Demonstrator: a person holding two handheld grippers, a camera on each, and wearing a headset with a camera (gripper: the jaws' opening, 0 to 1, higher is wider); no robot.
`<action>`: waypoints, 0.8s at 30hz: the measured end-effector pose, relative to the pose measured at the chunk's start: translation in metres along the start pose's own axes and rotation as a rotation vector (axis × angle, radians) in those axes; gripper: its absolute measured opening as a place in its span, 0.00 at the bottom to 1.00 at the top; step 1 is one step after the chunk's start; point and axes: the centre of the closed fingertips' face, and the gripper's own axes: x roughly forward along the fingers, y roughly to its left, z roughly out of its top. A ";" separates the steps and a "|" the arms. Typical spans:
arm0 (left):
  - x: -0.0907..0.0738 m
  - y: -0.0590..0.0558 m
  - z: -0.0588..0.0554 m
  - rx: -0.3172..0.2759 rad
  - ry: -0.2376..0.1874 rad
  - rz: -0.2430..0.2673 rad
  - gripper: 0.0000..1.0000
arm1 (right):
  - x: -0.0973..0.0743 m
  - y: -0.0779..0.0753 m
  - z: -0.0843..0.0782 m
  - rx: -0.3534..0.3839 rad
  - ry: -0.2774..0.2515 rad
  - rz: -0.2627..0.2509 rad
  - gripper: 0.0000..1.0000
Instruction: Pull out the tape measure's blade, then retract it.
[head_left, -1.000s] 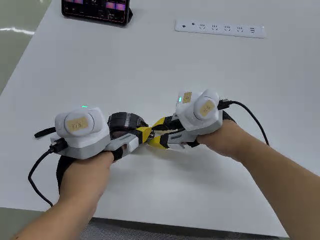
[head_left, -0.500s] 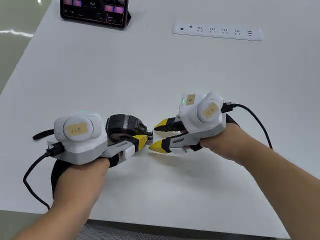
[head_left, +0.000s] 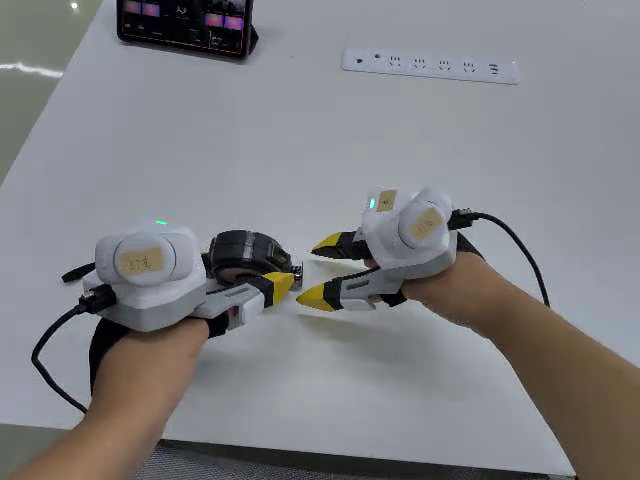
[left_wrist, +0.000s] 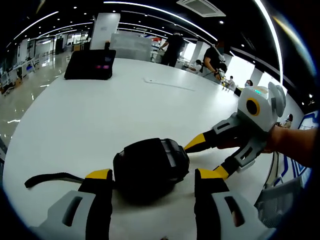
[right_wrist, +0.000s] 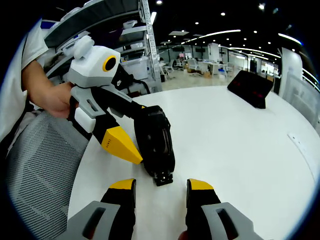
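Left gripper (left_wrist: 155, 176) clamps the black tape measure (head_left: 240, 256) between its jaws, on the white table (head_left: 300, 140). The hook end (right_wrist: 163, 178) lies just ahead of the right gripper (head_left: 315, 271), whose jaws stand apart, holding nothing.

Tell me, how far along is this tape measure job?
Done: the left gripper clamps the tape measure by its case. In hand: the right gripper is open, jaws aimed at the end hook at the case mouth, not touching it. No blade is out, so the pictures cannot say whether the pull and retraction are finished or yet to come.
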 end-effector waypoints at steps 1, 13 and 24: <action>-0.001 0.000 0.001 0.000 -0.003 -0.001 0.63 | -0.001 0.000 0.000 -0.001 -0.001 -0.002 0.38; -0.011 -0.005 0.010 0.101 -0.015 -0.060 0.64 | -0.020 0.004 0.000 0.027 -0.025 -0.066 0.46; -0.021 -0.011 0.014 0.188 -0.022 -0.101 0.66 | -0.042 0.006 -0.006 0.013 -0.024 -0.128 0.61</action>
